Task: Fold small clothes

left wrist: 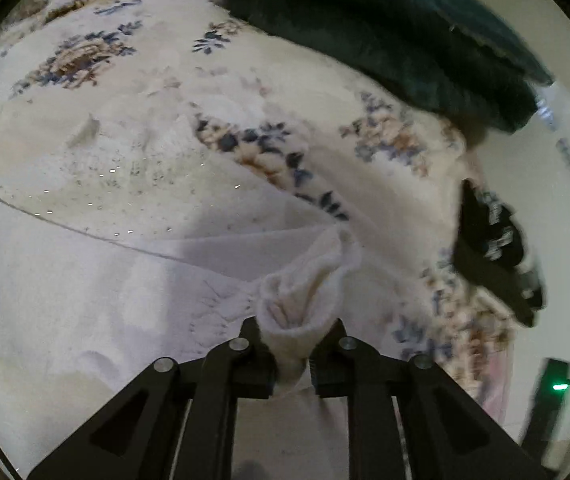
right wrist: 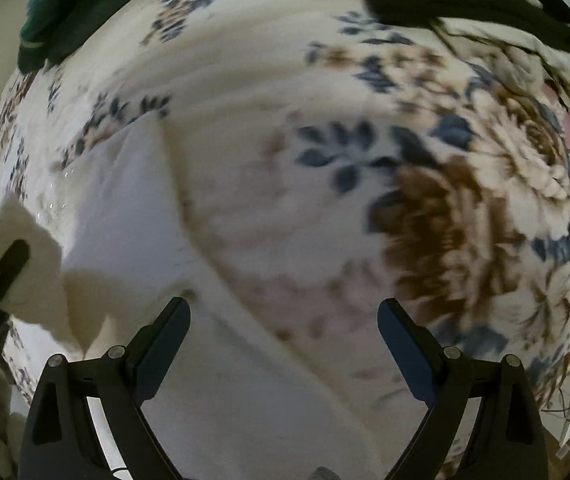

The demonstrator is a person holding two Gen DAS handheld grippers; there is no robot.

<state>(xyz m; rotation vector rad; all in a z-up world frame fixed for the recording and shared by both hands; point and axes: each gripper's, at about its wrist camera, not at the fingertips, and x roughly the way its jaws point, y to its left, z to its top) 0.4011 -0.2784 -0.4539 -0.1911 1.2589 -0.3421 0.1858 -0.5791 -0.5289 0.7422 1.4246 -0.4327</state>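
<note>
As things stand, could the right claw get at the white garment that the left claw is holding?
Probably yes: the right claw is open and empty, and the white garment spreads just ahead to its left, uncovered. The left claw pinches only one bunched corner.

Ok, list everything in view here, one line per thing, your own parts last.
white garment: one, white with tiny dark specks, spread on the blanket, one bunched edge lifted by the left gripper
floral blanket: one, cream with blue and brown flowers, covering the surface
dark green cloth: one, at the blanket's far edge
black printed cloth: one, black with white print, on the blanket's right edge in the left wrist view
left gripper: black, shut on the garment
right gripper: black, open, holding nothing, over the blanket
</note>
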